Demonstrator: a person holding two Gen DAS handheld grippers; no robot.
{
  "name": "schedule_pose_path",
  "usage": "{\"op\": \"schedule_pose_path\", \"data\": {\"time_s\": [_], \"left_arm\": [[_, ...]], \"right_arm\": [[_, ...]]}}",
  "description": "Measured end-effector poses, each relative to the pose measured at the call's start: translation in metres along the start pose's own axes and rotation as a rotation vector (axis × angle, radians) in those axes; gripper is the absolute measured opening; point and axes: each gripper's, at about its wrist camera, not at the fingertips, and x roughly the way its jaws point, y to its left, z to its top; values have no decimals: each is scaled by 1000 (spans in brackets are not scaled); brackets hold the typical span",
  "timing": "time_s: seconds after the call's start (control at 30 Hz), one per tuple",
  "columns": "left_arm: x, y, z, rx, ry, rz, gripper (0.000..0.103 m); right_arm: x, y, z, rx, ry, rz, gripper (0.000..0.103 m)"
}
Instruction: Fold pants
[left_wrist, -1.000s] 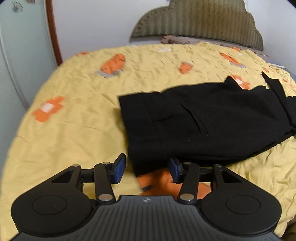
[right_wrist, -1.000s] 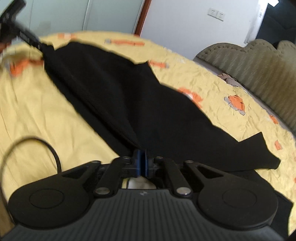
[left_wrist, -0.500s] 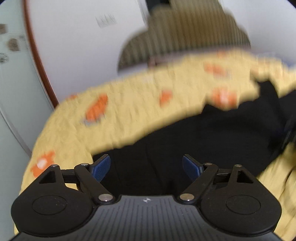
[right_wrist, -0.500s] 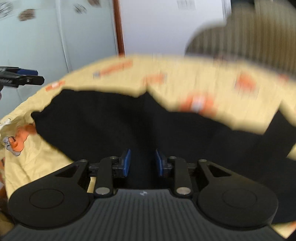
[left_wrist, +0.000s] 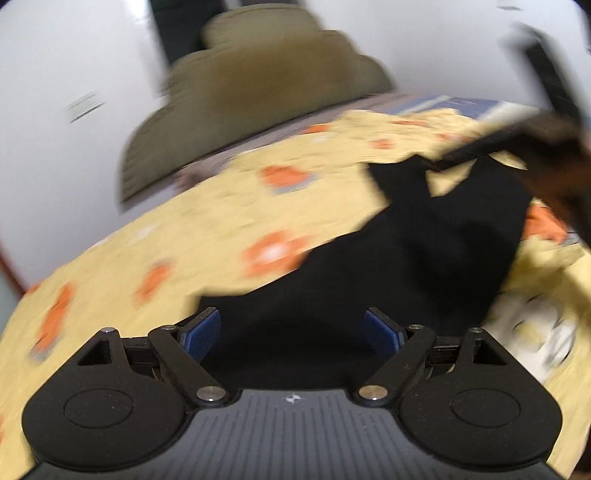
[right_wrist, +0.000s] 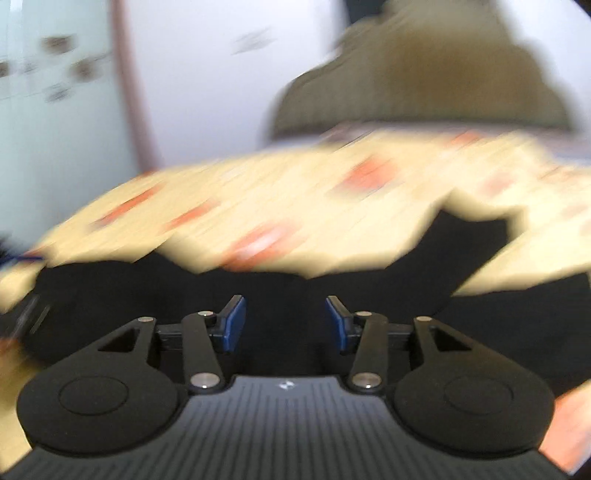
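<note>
Your left hand-held gripper (left_wrist: 291, 332) hangs with its blue pads spread wide, nothing between them, and your right hand-held gripper (right_wrist: 284, 325) is likewise parted and empty. Both views are smeared by motion blur.

The black pants (left_wrist: 424, 251) lie on the bed, directly ahead of both tools; in the left view they run from 6 o'clock up toward 2 o'clock, where a corner of cloth stands raised. The bed wears a yellow sheet (left_wrist: 184, 236) with orange patches, rumpled near 3 o'clock. An olive scalloped headboard (left_wrist: 266, 85) stands at 12 o'clock against a white wall (left_wrist: 55, 147). In the right view a reddish-brown door frame (right_wrist: 136, 92) rises at 10 o'clock beside pale panels (right_wrist: 44, 110).
</note>
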Motion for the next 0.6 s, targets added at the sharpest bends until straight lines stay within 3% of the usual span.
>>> {"op": "schedule_pose_path", "data": {"time_s": [0.1, 0.23, 0.4, 0.53, 0.6], "left_arm": [[25, -44, 15, 37, -9, -88, 85], [45, -74, 15, 35, 8, -175, 85], [54, -70, 11, -36, 28, -229, 85], [68, -55, 3, -129, 71, -287, 85], [68, -53, -1, -150, 84, -299, 85]], "right_arm": [[34, -47, 37, -57, -6, -215, 44], [100, -101, 78, -22, 58, -360, 43], [180, -131, 89, 97, 151, -385, 41], [219, -128, 83, 96, 181, -416, 39], [232, -126, 83, 66, 196, -478, 38]]}}
